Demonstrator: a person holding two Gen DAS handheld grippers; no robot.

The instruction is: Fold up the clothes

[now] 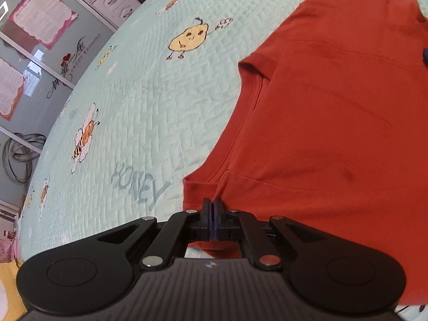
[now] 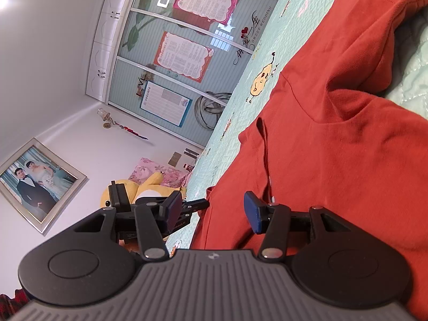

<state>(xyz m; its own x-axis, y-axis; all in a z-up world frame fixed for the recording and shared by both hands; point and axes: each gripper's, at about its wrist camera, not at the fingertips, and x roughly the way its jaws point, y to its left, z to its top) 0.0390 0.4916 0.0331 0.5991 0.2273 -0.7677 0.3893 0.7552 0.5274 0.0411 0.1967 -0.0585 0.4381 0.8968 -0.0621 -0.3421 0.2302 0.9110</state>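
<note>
A red T-shirt lies spread on the pale green quilted bedspread. One short sleeve points left in the left wrist view. My left gripper is shut, its tips pinching the shirt's near edge where the cloth puckers into a small fold. In the right wrist view the red T-shirt is rumpled, with a raised fold at the far right. My right gripper stands open over the shirt's near edge. Its blue pad rests against the cloth, and nothing is pinched. The left gripper reaches in from the left to the same edge.
The bedspread runs on past the shirt to the left. Beyond the bed stand a mirrored wardrobe with posters and white drawers. A yellow plush toy and pink bedding lie near the bed's end.
</note>
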